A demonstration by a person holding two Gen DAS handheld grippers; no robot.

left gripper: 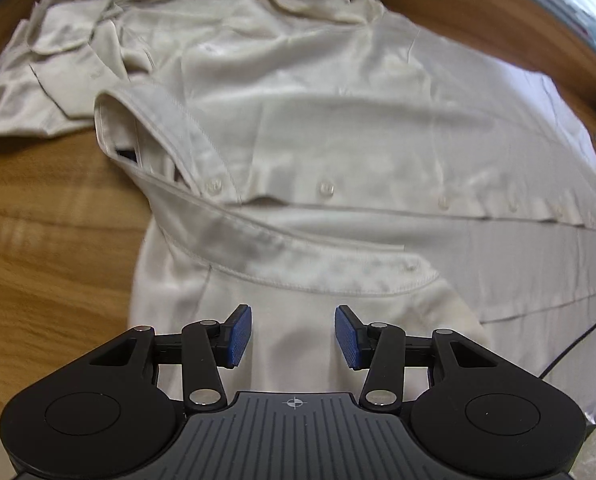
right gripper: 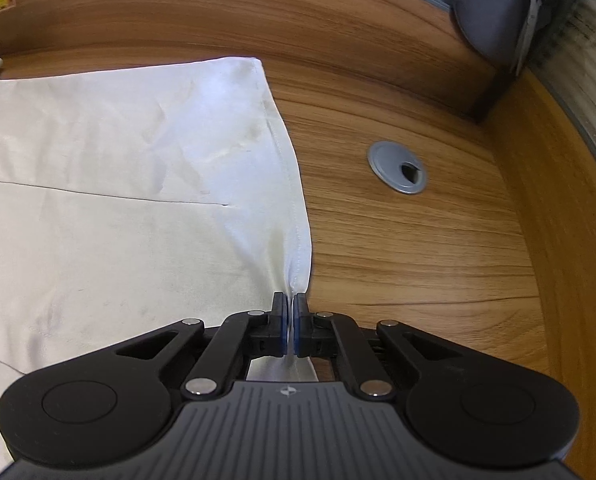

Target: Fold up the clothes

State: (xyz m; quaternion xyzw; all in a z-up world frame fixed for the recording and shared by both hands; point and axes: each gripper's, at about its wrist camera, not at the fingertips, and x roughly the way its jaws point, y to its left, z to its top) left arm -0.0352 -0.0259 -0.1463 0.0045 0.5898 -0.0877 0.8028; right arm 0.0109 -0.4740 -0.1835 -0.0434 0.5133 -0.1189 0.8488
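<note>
A white button-up shirt (left gripper: pixel 338 128) lies spread on the wooden table, front up, collar (left gripper: pixel 225 224) towards the left gripper and a crumpled sleeve (left gripper: pixel 53 64) at the far left. My left gripper (left gripper: pixel 293 334) is open and empty, just above the shirt's shoulder below the collar. In the right wrist view the shirt's lower part (right gripper: pixel 129 184) lies flat. My right gripper (right gripper: pixel 290 322) is shut on the shirt's hem corner (right gripper: pixel 298 276), which is pulled up into a small peak.
The wooden table (right gripper: pixel 398 264) runs to the right of the shirt, with a grey cable grommet (right gripper: pixel 398 168) in it. A raised wooden edge and a dark grey object (right gripper: pixel 494 20) stand at the back right. A black cable (left gripper: pixel 578 340) lies at the right.
</note>
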